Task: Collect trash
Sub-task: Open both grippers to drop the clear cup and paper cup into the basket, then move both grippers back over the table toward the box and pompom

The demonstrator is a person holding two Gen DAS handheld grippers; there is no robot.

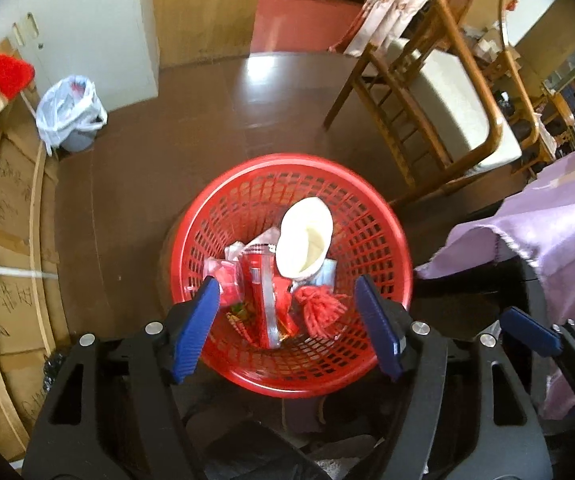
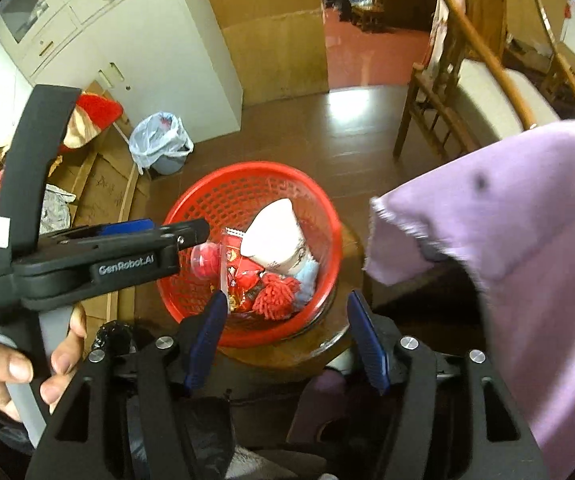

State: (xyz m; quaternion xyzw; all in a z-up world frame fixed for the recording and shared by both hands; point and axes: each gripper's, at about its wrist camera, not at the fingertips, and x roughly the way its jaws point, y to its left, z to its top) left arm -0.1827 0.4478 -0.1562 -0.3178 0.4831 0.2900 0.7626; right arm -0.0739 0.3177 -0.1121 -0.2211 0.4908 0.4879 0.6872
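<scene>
From the left wrist, the left gripper (image 1: 287, 320) hung with jaws wide and empty above a red basket (image 1: 387, 248) holding a white paper cup (image 1: 307, 240), red wrappers (image 1: 265, 304) and a red pompom (image 1: 319, 308). From the right wrist, the right gripper (image 2: 285, 340) also gaped wide, empty, over the same basket on a round stool (image 2: 287, 354)

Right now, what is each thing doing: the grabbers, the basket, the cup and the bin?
left gripper: jaws open, empty
right gripper: jaws open, empty
red basket: upright, holding trash
paper cup: tipped over in basket
grey bin: upright, lined with a plastic bag
</scene>
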